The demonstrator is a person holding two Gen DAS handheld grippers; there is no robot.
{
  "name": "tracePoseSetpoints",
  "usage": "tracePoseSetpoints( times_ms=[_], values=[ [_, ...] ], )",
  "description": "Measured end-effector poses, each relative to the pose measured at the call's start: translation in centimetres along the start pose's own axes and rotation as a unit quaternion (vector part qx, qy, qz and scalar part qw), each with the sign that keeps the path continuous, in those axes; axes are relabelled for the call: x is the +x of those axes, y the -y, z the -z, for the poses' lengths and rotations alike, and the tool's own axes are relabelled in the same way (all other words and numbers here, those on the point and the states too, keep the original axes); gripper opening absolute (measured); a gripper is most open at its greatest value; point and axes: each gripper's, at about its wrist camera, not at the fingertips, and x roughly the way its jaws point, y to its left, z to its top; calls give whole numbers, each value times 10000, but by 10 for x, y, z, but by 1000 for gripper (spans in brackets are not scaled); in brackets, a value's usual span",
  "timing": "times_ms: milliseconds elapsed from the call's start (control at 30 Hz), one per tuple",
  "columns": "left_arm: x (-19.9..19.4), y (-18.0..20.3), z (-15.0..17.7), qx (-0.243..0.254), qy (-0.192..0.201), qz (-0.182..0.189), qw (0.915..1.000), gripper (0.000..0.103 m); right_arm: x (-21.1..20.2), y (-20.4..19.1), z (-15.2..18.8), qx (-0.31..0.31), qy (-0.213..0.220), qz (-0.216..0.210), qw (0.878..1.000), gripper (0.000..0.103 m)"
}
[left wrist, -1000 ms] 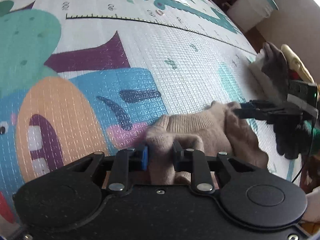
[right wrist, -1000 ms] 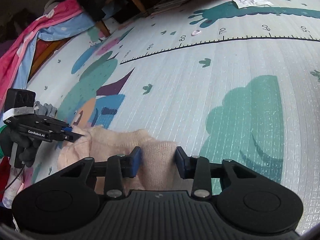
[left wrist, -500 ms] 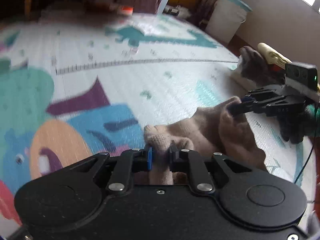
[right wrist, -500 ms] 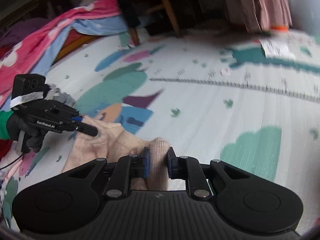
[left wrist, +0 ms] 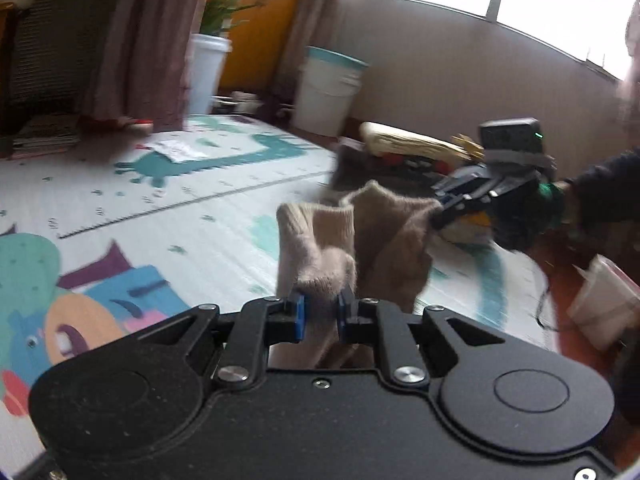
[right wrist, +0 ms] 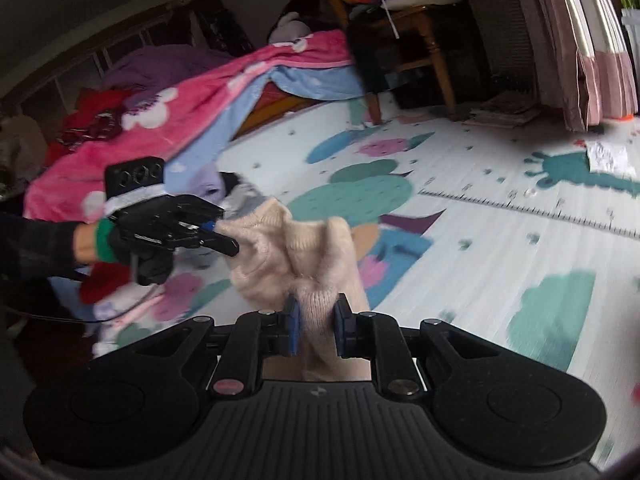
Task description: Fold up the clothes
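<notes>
Beige knit sweater (left wrist: 372, 232) pinched btwn left gripper (left wrist: 320, 314) & right gripper (right wrist: 316, 326).

A beige knit sweater (left wrist: 372, 236), fuzzy and ribbed along one edge, hangs bunched in the air above the mat, not spread flat. In the left wrist view its ribbed edge stands up at 12 o'clock from the pinched fold at the bottom, and a second corner stretches toward 2 o'clock. In the right wrist view the sweater (right wrist: 296, 248) looks paler, cream-pink, drawn taut toward 10 o'clock, with loose folds sagging between the two held points. Its lower part drops out of sight at 6 o'clock.
</notes>
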Motion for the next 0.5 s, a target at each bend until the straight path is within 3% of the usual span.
tracePoseSetpoints(
  times_ms=[133,267,333,400,500],
  values=[
    [-15,40,14,460,-414,477,9969,12,-18,-46,28,-245,-370,-206,9988,19],
    [-14,87,40,1045,-1086,890,9846,12,-29,-80,65,-277,-756,-269,9964,19],
    [-10,109,55,1485,-1437,982,9735,12,-30,-88,85,-192,-939,-220,9952,19],
    [-4,131,70,2040,-1790,1051,9567,12,-30,-98,107,-296,-1192,-111,9924,19],
    [6,150,89,2418,-2110,1181,9397,12,-29,-112,133,-432,-1478,-1,9881,19]
  ],
)
